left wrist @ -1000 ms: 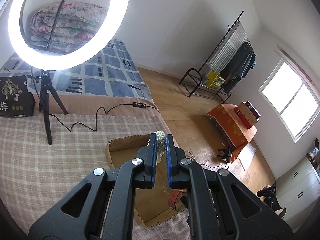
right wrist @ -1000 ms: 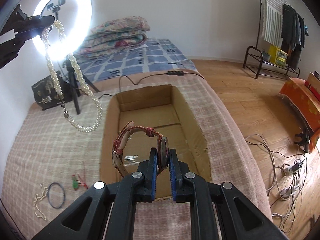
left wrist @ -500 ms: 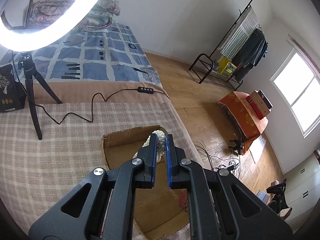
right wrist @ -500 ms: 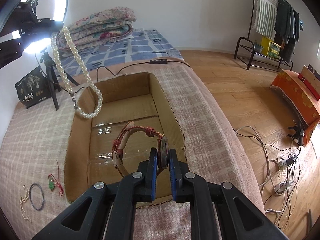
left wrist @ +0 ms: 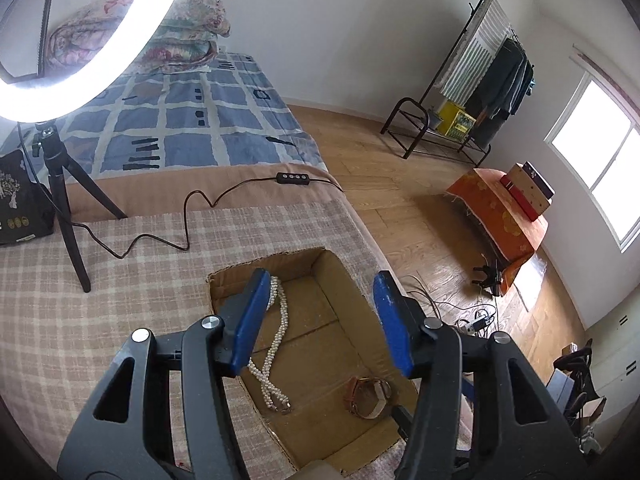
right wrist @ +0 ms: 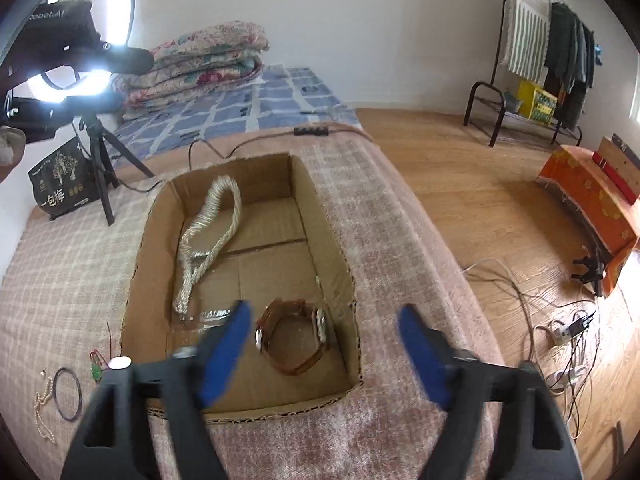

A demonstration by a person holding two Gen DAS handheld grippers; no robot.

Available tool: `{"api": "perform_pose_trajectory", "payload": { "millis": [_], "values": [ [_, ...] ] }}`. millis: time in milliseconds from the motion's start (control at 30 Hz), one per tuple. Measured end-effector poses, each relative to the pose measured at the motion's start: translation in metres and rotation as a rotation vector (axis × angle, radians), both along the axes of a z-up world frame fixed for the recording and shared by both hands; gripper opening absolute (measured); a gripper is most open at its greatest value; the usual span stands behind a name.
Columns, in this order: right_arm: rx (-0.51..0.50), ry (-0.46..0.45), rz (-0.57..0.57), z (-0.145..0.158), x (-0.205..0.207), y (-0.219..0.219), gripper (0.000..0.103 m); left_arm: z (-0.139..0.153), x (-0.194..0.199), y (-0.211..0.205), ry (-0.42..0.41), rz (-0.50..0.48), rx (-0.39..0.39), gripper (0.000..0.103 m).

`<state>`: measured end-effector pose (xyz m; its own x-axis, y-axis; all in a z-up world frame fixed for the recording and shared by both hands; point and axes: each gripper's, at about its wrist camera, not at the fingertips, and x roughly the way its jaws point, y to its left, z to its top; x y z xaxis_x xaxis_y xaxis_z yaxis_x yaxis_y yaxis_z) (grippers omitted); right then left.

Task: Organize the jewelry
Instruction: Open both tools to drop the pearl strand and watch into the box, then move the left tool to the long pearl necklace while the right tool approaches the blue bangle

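Note:
A cardboard box (right wrist: pixel 140 280) sits sunk into the checked bed cover. A white pearl necklace (right wrist: pixel 208 240) lies in its left half; it also shows in the left wrist view (left wrist: pixel 276 340). A brown-strapped watch (right wrist: pixel 294 336) lies at the box's near right, seen in the left wrist view too (left wrist: pixel 368 396). My left gripper (left wrist: pixel 320 316) is open and empty above the box (left wrist: pixel 348 280). My right gripper (right wrist: pixel 324 348) is open and empty above the watch. The left gripper also appears at the upper left of the right wrist view (right wrist: pixel 120 76).
A ring light on a tripod (left wrist: pixel 60 184) stands on the bed with its cable (left wrist: pixel 192 216) trailing across. A dark ring (right wrist: pixel 68 394), small pearl string (right wrist: pixel 42 408) and red-green trinket (right wrist: pixel 98 364) lie left of the box. A black bag (right wrist: pixel 60 184) stands behind.
Both grippers opened. The pearl necklace dropped from the left gripper into the box, and the watch dropped from the right gripper into the box.

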<state>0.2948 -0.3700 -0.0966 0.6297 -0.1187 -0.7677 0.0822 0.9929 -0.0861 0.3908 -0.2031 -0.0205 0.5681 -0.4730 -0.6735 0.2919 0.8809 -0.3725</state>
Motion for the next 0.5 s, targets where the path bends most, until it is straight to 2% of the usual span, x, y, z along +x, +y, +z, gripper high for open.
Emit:
{"api": "perform_pose_trajectory", "payload": {
  "millis": [133, 300, 500],
  "values": [
    [-0.017, -0.014, 0.002, 0.008, -0.001, 0.003, 0.102, 0.001, -0.005, 0.002, 0.002, 0.001, 0.011, 0.057],
    [-0.012, -0.027, 0.013, 0.017, -0.005, 0.006, 0.103, 0.006, -0.012, 0.009, -0.005, 0.009, 0.02, 0.057],
    [0.015, -0.048, 0.023, 0.028, -0.011, 0.009, 0.103, 0.018, -0.024, 0.023, -0.027, 0.021, 0.034, 0.063]
  ]
}}
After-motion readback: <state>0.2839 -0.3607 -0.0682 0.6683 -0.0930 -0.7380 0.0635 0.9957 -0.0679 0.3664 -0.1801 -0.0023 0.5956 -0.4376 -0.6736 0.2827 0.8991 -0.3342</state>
